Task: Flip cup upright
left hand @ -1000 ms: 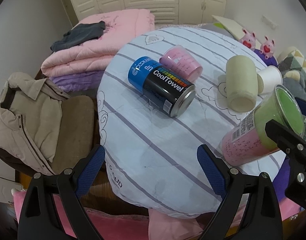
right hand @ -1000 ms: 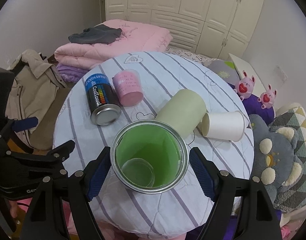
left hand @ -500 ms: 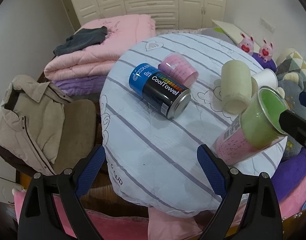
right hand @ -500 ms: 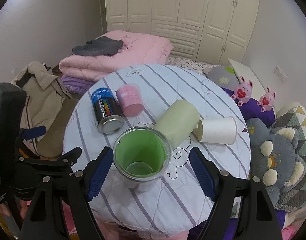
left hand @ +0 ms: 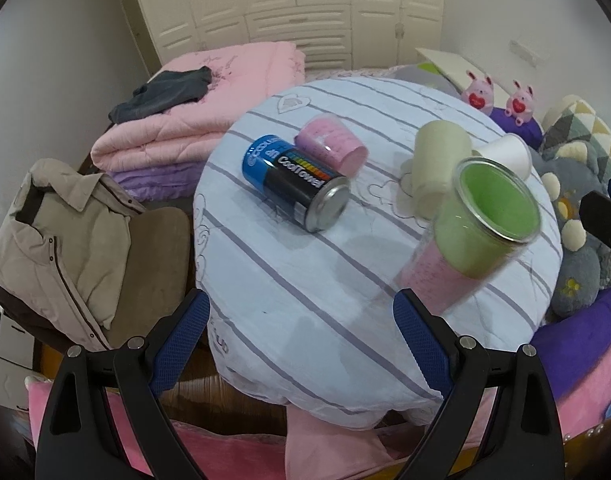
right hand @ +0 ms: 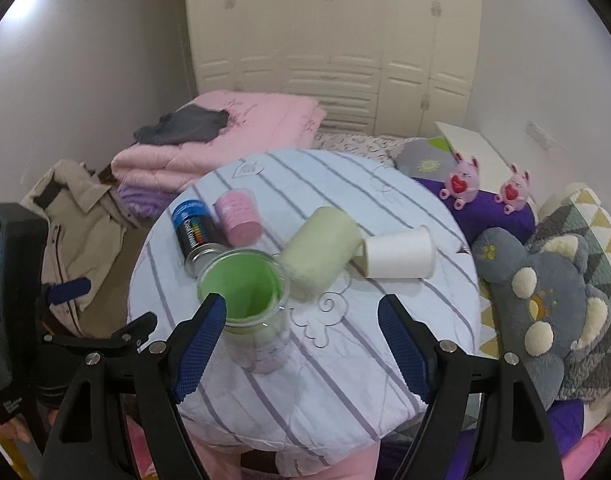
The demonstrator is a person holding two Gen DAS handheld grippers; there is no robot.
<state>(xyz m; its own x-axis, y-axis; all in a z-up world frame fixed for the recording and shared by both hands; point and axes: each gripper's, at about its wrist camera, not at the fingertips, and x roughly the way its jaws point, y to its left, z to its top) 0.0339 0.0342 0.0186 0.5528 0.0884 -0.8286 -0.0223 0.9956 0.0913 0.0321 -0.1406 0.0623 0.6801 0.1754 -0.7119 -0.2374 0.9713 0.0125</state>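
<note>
A clear plastic cup with a green lining and pink base point(left hand: 471, 240) point(right hand: 249, 312) stands upright on the round striped table point(left hand: 305, 288) point(right hand: 345, 360), near its front edge. My right gripper point(right hand: 301, 336) is open and pulled back; the cup stands free beside its left finger point(right hand: 201, 336). My left gripper point(left hand: 301, 340) is open and empty at the table's near-left edge, left of the cup.
A blue-black CoolTowel can point(left hand: 295, 186), a pink cup point(left hand: 331, 150), a pale green cup point(left hand: 435, 160) and a white paper cup point(left hand: 505, 154) lie on their sides. Folded pink quilts point(left hand: 201, 108), a beige jacket point(left hand: 61, 236) and plush toys point(right hand: 545, 300) surround the table.
The green cup went from tilted in my right gripper's jaws to standing upright on the table. The right gripper let it go and drew back and up.
</note>
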